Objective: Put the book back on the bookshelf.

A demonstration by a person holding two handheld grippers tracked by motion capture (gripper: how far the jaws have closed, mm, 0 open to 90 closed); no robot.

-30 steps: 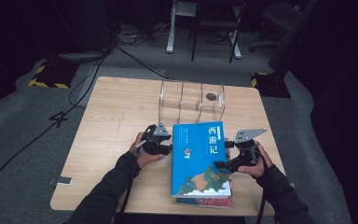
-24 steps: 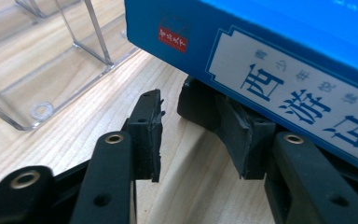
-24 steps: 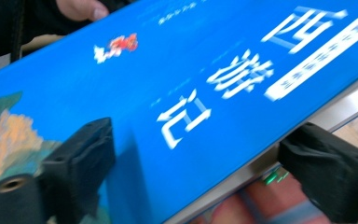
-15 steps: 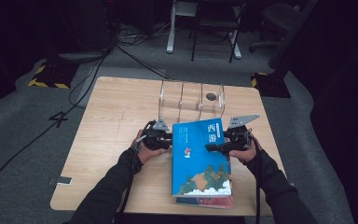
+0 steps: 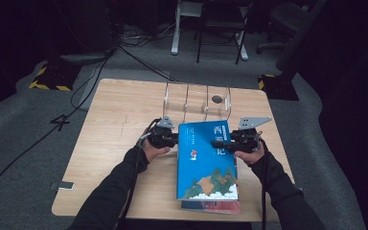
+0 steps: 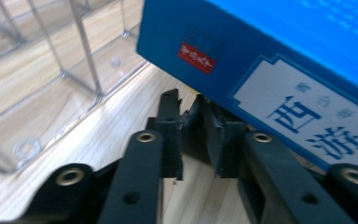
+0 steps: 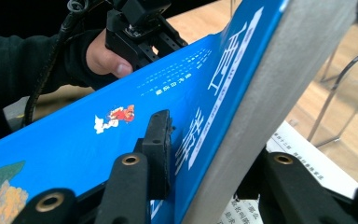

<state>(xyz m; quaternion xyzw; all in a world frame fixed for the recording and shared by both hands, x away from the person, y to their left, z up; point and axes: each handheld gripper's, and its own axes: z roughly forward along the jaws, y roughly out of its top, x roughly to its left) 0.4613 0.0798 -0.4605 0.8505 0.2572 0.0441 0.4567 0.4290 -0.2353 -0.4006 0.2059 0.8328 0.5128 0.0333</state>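
Book (image 5: 206, 160) in blue lies lengthwise from the table's (image 5: 120, 110) near edge toward the clear rack (image 5: 196, 98), its far end lifted off a second book (image 5: 211, 206). Right gripper (image 5: 220, 143), jaws just closing, clamps its page edge; left gripper (image 5: 175, 139), also closing, meets the spine, grip unclear.
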